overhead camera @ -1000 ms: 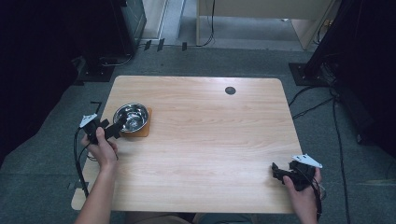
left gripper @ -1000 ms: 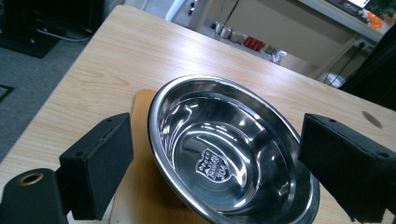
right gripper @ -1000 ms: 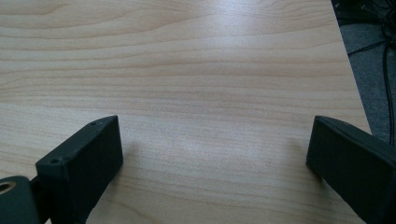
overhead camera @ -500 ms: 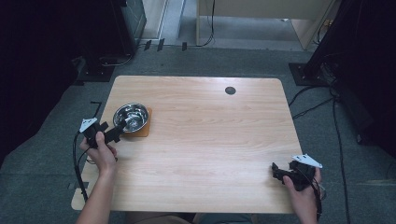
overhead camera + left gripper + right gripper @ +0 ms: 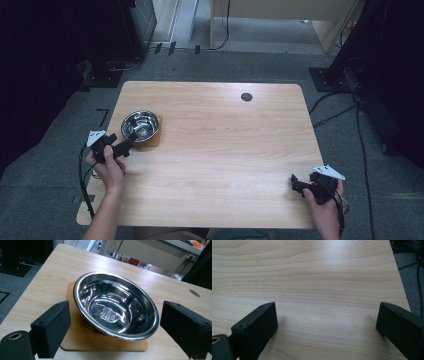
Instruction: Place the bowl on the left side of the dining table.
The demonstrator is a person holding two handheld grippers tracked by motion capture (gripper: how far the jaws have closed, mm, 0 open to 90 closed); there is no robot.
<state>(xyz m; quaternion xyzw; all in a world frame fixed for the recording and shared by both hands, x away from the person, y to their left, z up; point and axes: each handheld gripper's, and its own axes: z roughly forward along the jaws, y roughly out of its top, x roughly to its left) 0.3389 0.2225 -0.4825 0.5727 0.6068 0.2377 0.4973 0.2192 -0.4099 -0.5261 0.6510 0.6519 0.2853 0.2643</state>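
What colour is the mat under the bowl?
Light brown wood; the mat under the steel bowl shows best in the left gripper view.

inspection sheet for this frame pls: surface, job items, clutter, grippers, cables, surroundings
Surface: light wood table, round dark port near far edge.
Job's things: empty steel bowl sitting on a wooden board, far-left area.
Clutter: nothing seen.
Grippers: left gripper open, jaws either side of the bowl's near rim; right gripper open over bare table, near-right corner.
Cables: one trails from left gripper; more on the floor at right.
Surroundings: grey carpet, dark equipment at sides.
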